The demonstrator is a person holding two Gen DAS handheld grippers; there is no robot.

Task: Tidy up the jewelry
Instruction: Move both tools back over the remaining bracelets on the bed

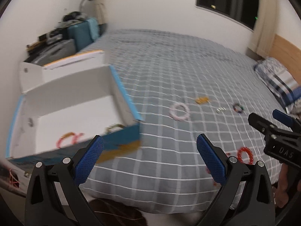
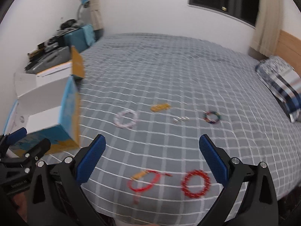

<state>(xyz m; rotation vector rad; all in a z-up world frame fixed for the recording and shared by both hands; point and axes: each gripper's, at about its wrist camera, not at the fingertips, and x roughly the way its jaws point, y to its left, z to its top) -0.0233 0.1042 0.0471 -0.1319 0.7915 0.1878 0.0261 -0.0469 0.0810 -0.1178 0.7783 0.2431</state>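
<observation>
A bed (image 2: 169,71) with a grey, white-checked cover fills both views, a striped pillow (image 2: 282,82) at its right end. On the bed's left side sits an open white box with blue outer walls (image 1: 120,92); inside it, on the white floor, lie a red-orange bracelet (image 1: 65,139) and a blurred greenish-gold one (image 1: 114,127) near the front wall.

The left hand-held gripper (image 1: 149,158) hangs with its blue pads spread wide and nothing between them, just beside the box's near corner. The right hand-held gripper (image 2: 152,158) is likewise wide apart and empty, above the bed's near edge.

Loose jewelry lies on the cover, the pieces apart from one another: a red beaded bracelet (image 2: 195,183) and a red cord bracelet with a tan tag (image 2: 144,180) nearest the right gripper, then a pink-white bracelet (image 2: 126,119), a multicoloured bracelet (image 2: 212,117), a small yellow-gold piece (image 2: 160,107), and a tiny silver item (image 2: 180,119), too blurred to identify.
</observation>
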